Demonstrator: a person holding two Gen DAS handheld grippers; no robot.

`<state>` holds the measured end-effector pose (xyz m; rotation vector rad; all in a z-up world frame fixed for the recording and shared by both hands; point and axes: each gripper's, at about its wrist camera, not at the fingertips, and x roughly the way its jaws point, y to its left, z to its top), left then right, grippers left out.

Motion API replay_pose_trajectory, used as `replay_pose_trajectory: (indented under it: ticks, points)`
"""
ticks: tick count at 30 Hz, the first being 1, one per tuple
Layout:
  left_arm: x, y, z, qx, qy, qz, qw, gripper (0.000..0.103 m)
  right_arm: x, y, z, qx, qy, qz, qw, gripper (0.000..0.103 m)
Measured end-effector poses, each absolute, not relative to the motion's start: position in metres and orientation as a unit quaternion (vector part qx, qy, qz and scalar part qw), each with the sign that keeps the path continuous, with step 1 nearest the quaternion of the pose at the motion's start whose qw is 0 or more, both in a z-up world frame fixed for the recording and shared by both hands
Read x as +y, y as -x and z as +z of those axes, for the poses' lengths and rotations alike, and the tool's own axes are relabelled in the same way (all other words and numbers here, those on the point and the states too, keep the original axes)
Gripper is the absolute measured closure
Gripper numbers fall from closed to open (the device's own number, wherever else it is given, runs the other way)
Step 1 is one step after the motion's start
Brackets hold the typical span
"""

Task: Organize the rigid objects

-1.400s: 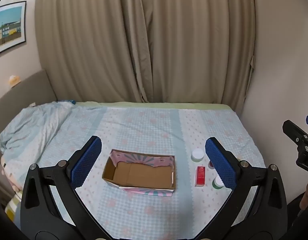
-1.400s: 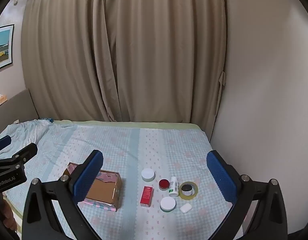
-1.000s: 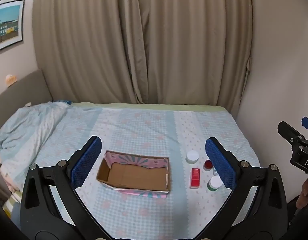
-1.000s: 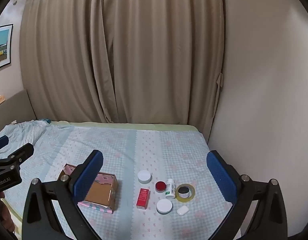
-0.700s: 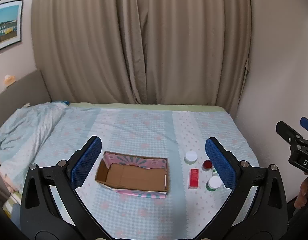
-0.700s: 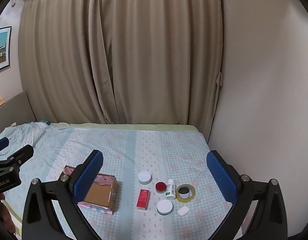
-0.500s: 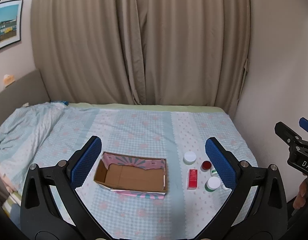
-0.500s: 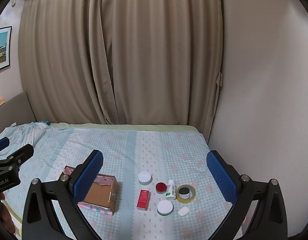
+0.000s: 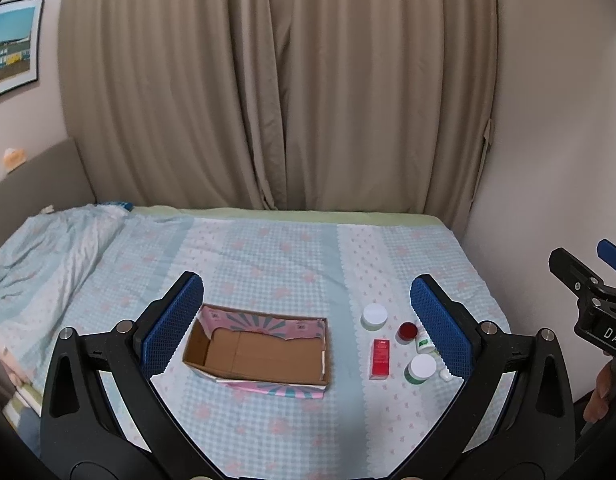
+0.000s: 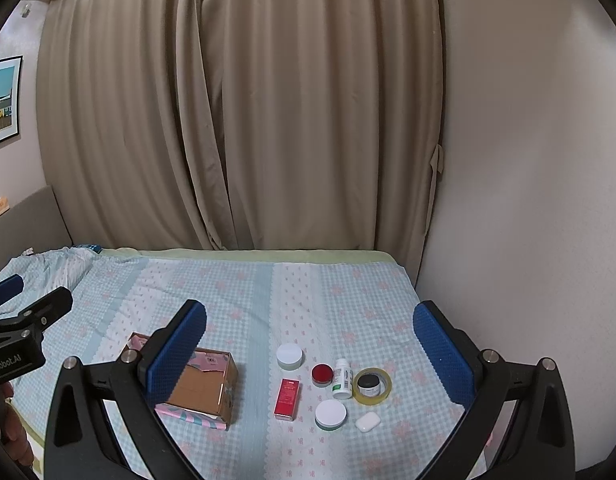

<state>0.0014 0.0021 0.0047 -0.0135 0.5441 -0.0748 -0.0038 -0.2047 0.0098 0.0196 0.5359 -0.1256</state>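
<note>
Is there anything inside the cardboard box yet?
No, the cardboard box shows only its bare brown floor, and the red carton lies beside it on the bed.

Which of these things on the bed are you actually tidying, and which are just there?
For the job: cardboard box, red carton, white-lidded jars, red-lidded jar, pill bottle, tape roll, small white case.

Just there: rumpled blanket, curtains, framed picture.

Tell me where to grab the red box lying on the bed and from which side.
Take the red box across its two long edges, coming straight down. It lies flat and narrow on the bedsheet, with open sheet on both long sides for the fingers.
</note>
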Motion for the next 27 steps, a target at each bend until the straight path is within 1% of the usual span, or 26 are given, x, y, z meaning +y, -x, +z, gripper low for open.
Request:
replay_pose_trajectory:
  ticks: [27]
  points:
    - [-0.0025, -0.0058, 0.0005, 0.269, 0.011, -0.039, 0.962, 0.0, -0.2024, 0.0057, 0.0037, 0.26, -0.006, -0.06, 0.964, 0.0]
